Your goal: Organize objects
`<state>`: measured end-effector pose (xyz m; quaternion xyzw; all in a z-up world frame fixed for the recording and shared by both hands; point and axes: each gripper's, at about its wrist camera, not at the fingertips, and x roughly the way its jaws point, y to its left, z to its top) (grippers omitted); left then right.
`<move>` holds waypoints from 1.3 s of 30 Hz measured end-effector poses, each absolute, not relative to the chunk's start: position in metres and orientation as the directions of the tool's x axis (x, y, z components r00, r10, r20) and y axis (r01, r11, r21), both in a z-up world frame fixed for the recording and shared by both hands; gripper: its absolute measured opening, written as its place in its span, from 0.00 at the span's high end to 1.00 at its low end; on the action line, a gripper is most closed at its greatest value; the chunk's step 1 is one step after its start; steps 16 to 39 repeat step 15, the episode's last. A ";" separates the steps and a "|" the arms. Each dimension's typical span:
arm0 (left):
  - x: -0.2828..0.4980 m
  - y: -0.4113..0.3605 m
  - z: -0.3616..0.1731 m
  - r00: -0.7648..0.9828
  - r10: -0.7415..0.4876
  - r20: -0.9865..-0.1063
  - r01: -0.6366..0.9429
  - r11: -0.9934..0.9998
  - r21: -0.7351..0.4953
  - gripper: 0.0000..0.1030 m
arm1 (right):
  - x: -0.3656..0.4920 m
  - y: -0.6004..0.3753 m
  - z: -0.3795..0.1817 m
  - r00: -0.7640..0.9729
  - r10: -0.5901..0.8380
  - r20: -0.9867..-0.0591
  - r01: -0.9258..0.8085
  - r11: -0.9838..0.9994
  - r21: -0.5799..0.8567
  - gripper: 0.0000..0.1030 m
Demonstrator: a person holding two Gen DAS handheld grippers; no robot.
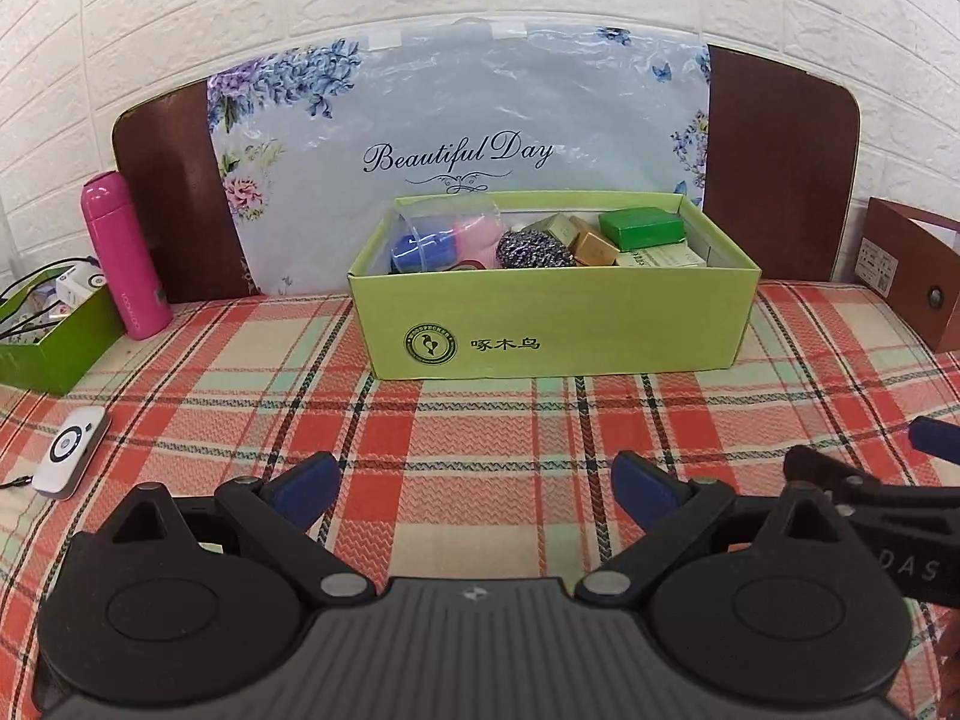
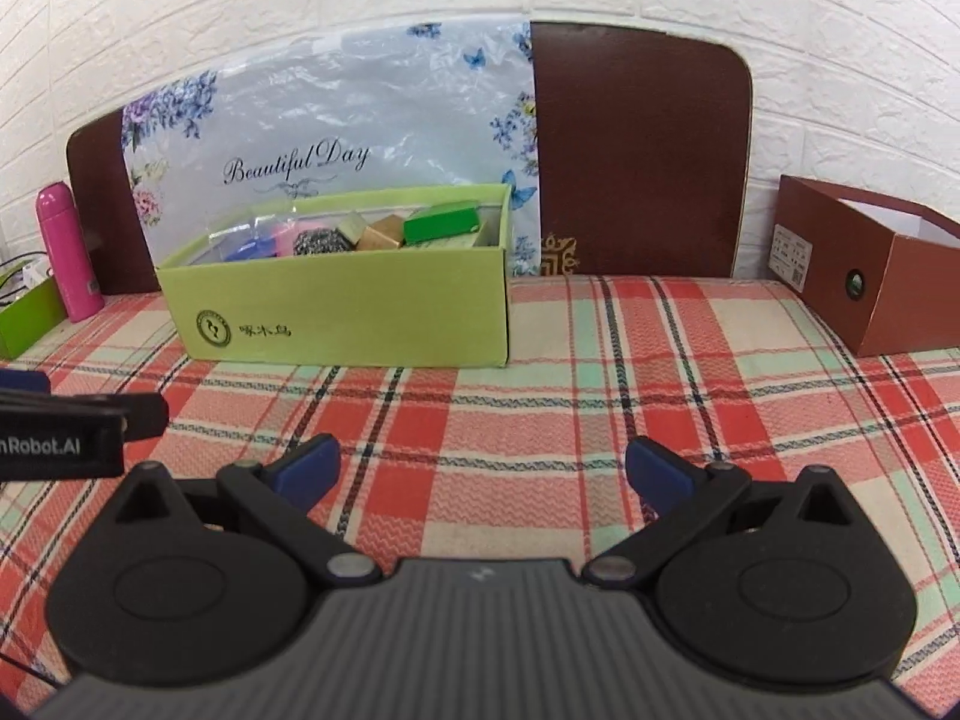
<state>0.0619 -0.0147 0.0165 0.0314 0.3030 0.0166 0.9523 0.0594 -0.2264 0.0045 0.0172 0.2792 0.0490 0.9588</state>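
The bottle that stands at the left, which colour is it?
The bottle is bright pink all over; the left wrist view shows it best.

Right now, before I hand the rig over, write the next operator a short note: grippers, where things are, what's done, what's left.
Left gripper: open, empty, hovering over the plaid cloth.
Right gripper: open, empty, beside it.
Light green box sits centre, already holding the green packet, gold boxes, scouring ball and a blue and pink item.
Brown box at far right; contents not visible.
Left outside: pink bottle, white device. Whether these get packed is unclear.
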 end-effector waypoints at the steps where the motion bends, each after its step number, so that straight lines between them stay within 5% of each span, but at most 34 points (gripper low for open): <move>1: 0.061 -0.015 0.016 0.816 0.058 -0.575 -0.019 0.997 0.074 0.03 | 0.058 -0.227 0.006 0.843 0.107 -0.527 -0.087 0.994 0.063 0.00; 39: 0.060 -0.003 0.015 0.819 0.046 -0.572 -0.047 0.999 0.014 0.03 | 0.055 -0.221 0.004 0.835 0.127 -0.535 -0.108 0.992 0.067 0.00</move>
